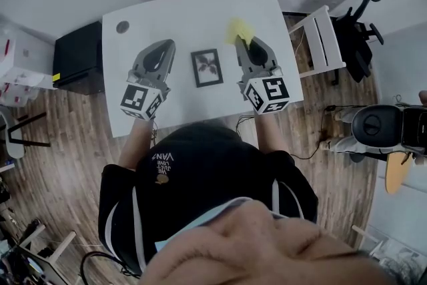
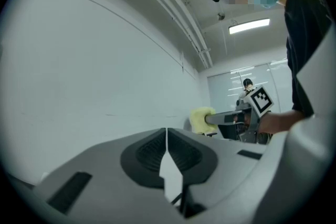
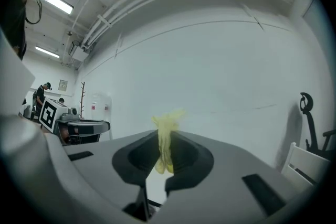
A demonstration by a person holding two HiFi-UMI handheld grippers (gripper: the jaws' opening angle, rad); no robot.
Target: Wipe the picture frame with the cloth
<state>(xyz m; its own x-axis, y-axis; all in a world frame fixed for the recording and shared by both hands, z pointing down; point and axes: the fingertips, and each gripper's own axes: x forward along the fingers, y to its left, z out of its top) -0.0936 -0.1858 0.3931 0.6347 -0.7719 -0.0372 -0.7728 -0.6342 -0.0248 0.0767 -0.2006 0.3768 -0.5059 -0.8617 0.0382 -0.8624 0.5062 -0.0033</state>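
There is one picture frame, one yellow cloth, one tabletop, and two grippers: the left gripper and the right gripper.

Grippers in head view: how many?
2: left gripper left of the picture frame, shut, empty; right gripper right of it, shut on the yellow cloth. None looks hidden.
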